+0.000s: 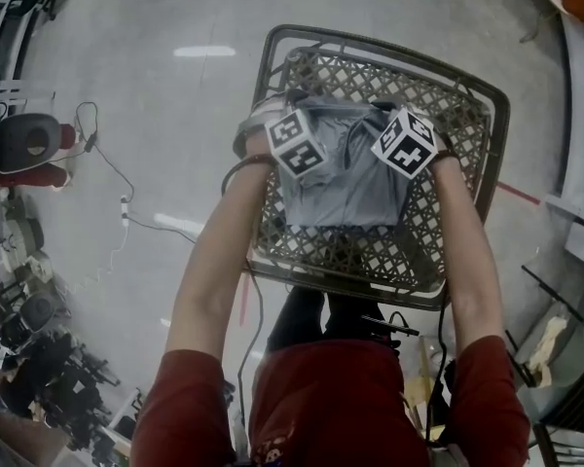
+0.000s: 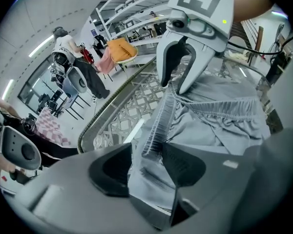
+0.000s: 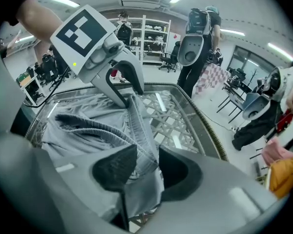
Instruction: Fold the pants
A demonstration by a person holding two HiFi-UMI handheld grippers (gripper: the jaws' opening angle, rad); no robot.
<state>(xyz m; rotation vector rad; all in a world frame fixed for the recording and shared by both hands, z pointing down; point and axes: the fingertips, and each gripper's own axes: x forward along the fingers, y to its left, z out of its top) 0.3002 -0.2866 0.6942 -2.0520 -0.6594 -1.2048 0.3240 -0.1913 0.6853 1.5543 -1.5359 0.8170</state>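
Note:
Grey pants (image 1: 346,188) lie folded on a metal lattice table (image 1: 389,256). Both grippers are at the pants' far end, pointing steeply down, and face each other along the ribbed waistband (image 2: 158,126). My left gripper (image 1: 280,110) is open; the waistband runs between its pads (image 2: 146,167) with a gap on one side. My right gripper (image 1: 414,115) is open too, with a bunched fold of waistband (image 3: 141,145) loose between its pads (image 3: 146,172). In the left gripper view the right gripper (image 2: 178,84) stands over the cloth. The right gripper view shows the left gripper (image 3: 129,99) the same way.
The table's raised rim (image 1: 370,42) rings the pants. Bare lattice (image 3: 178,126) lies beside them. On the floor at left are a cable (image 1: 117,212) and office chairs (image 1: 24,144). A person with a backpack (image 3: 200,38) stands beyond the table. Shelving (image 3: 151,38) is behind.

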